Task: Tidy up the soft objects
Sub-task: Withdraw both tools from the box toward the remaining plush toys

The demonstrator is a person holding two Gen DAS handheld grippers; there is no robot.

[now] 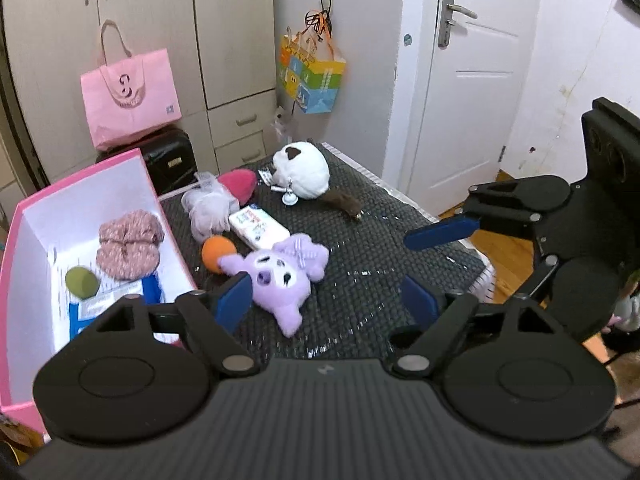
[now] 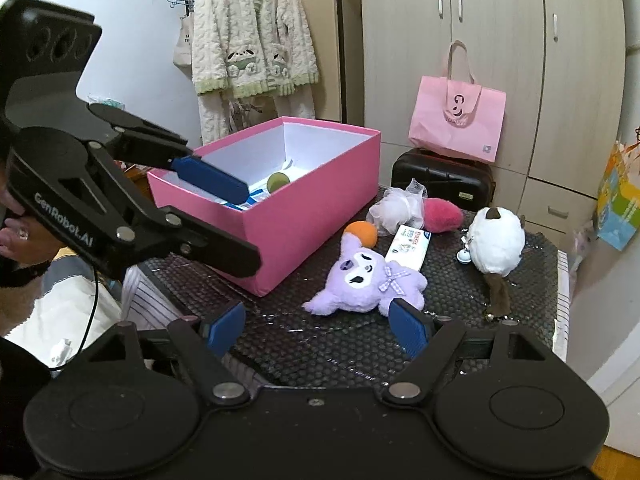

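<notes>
A purple plush toy (image 1: 280, 276) (image 2: 364, 280) lies on the dark mat (image 1: 360, 248). My left gripper (image 1: 326, 304) is open just short of it, with its left pad beside the plush. My right gripper (image 2: 320, 326) is open too, nothing between its fingers, and the plush lies just beyond its right pad. Behind the plush lie an orange ball (image 1: 218, 254), a tissue pack (image 1: 258, 226), a mesh pouf (image 1: 208, 208), a red puff (image 1: 240, 184) and a white plush (image 1: 302, 170). The pink box (image 1: 24, 248) (image 2: 312, 200) holds a pink cloth bundle (image 1: 128, 244) and a green ball (image 1: 82, 282).
A pink bag (image 1: 130, 96) stands on a black suitcase (image 1: 170, 158) behind the table, in front of wardrobes. A white door (image 1: 460, 100) is at the right. The mat's right edge (image 1: 476, 256) drops to a wooden floor. A robe (image 2: 248, 40) hangs behind the box.
</notes>
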